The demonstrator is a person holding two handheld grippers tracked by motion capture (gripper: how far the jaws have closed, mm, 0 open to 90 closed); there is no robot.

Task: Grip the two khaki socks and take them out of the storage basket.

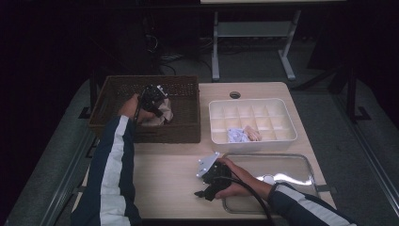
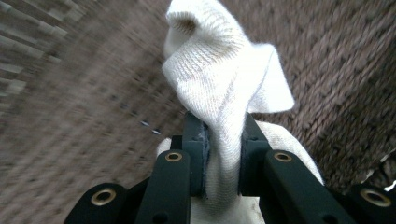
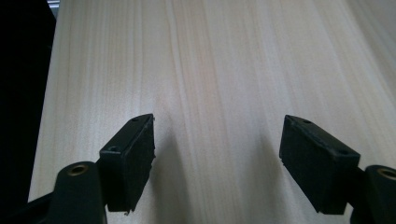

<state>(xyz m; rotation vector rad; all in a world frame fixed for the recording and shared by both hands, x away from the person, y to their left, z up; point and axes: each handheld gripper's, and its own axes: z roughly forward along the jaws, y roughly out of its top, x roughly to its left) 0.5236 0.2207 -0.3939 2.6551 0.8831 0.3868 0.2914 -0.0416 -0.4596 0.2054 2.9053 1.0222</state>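
Stretching across the high view, a pale wooden table [image 1: 164, 179] carrying everything else. Sitting at its far left, a dark brown woven wicker basket [image 1: 183, 127], rectangular and deep. Resting to the right of that, a white plastic organiser tray with a grid of small compartments [image 1: 254, 104], holding a bluish-white bundle and a pinkish one in its near cells. Lying just in front of the tray, at the near right, a shallow rectangular metal tray [image 1: 291, 165], shiny and reflecting light.

Reaching into the basket, the left gripper [image 1: 157, 101], pinching a cream knitted cloth, sock-like [image 1: 165, 113]; in the left gripper view, jaws pressing together on a fold of that cloth [image 2: 224, 84], the rest bunching above and below the pads, over the basket's woven floor.

Hovering low over bare table just left of the metal tray, the right gripper [image 1: 203, 192], jaws standing spread wide with only wood grain between them [image 3: 217, 154].
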